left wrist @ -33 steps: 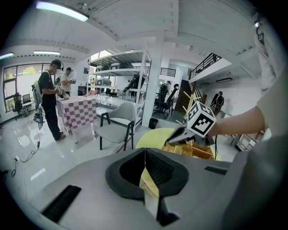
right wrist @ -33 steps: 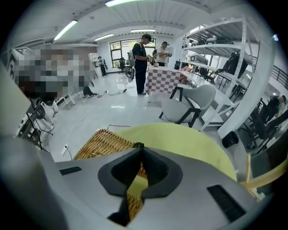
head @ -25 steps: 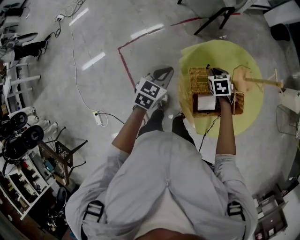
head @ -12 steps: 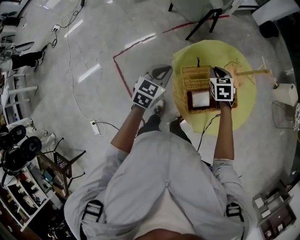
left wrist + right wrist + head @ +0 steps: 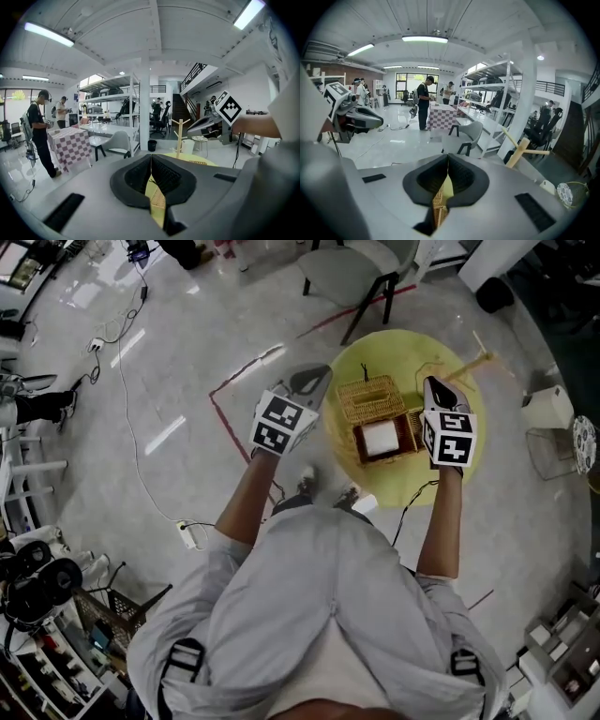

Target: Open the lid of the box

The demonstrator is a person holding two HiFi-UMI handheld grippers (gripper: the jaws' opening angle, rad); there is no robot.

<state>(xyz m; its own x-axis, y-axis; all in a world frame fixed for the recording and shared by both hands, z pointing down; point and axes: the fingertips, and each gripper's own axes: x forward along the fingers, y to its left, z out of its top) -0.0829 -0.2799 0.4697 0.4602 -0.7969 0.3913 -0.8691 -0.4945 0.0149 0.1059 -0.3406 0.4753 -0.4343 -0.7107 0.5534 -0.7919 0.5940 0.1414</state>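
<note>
Sitting near the middle of the round yellow table, the wicker box shows its inside, with something white lying in it. Its lid is thrown back on the far side, so the opening looks done. Whether the lid rests flat on the table or leans on its hinge cannot be told from above.

That is the first worry: a lid that only leans could drop shut again if the box is jogged. The right gripper is the likelier cause. Its jaws are pressed together on nothing, and it hangs just beside the box's right wall (wicker shows through the slot under the jaws in its own view). A careless sweep leftward could knock the wall or catch the lid's edge.

The left gripper, jaws likewise together and empty, is off the table's left edge and clear of the box, so it poses less risk.

Farther out, a wooden stand sits at the table's far right rim. A wide outward swing of the right gripper could tip it.
</note>
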